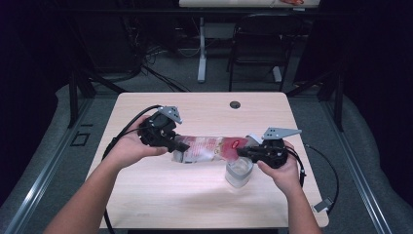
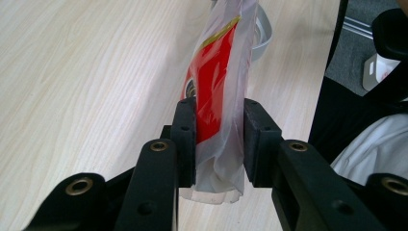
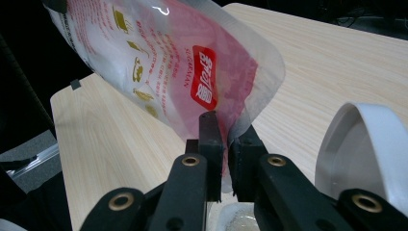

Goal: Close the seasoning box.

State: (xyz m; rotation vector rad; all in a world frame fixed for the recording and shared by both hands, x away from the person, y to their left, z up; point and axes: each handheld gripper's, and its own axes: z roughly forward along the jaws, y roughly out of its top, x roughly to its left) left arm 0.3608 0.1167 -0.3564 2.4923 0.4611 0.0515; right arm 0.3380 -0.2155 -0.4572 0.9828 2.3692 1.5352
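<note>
Looking down from the high view, a wooden table [image 1: 146, 204] carries the whole scene, and a clear plastic cup [image 1: 239, 172] standing near its right front serves as the landmark. A clear pouch [image 1: 207, 148] with red print is held level in the air, stretched between the two grippers; its right end lies just above and behind the cup. The left gripper [image 1: 176, 145], in the person's left hand [image 1: 130, 147], grips the pouch end well to the left of the cup. The right gripper [image 1: 242, 152], in the right hand [image 1: 282, 170], grips the end directly over the cup's rear rim. A small dark hole [image 1: 235, 105] sits in the tabletop well behind the cup, and a dark chair [image 1: 260, 41] stands on the floor farther back.

In the left gripper view, the two black jaws are clamped on the pouch [image 2: 216, 106], their pads [image 2: 185, 139] pressing its flattened end from both sides. The pouch runs away from the jaws toward the cup, of which a pale curved rim [image 2: 263, 36] shows beyond it, above the table [image 2: 86, 86].

In the right gripper view, the jaws are drawn nearly together on a thin edge of the pouch [image 3: 192, 67], which fans up and to the left above the table [image 3: 332, 62]. The cup's [image 3: 238, 216] opening lies directly beneath the jaws, at the bottom edge.
</note>
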